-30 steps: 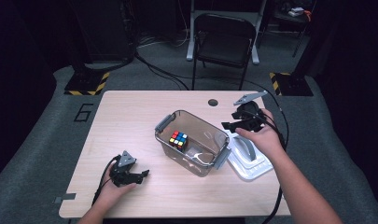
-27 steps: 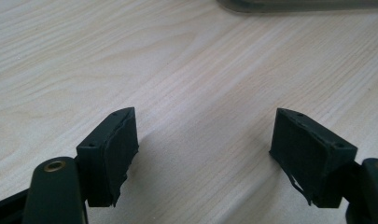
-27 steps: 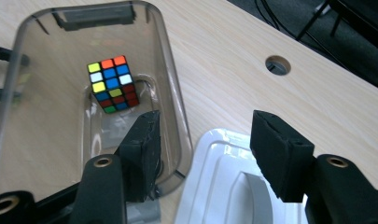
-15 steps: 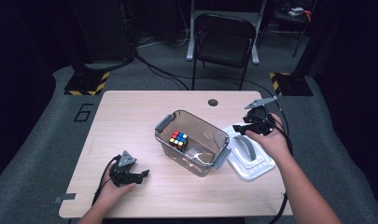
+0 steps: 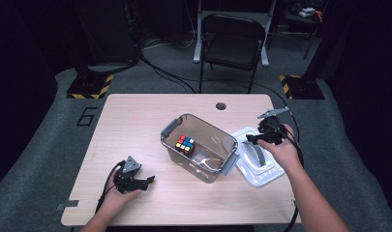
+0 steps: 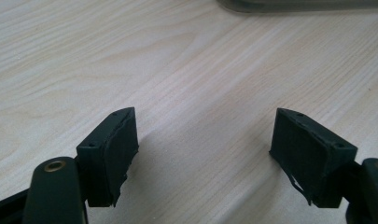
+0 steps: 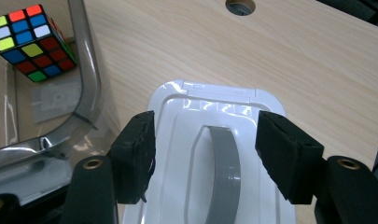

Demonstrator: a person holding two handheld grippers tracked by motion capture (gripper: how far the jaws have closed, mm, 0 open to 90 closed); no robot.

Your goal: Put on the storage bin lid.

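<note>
White lid (image 7: 177, 135), grey arched handle (image 7: 223, 168)

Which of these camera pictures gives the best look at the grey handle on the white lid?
The right gripper view: the grey handle runs close up between that gripper's open jaws, on the white lid. The high view shows it small, beside the person's right hand. The left gripper view faces bare table.
</note>
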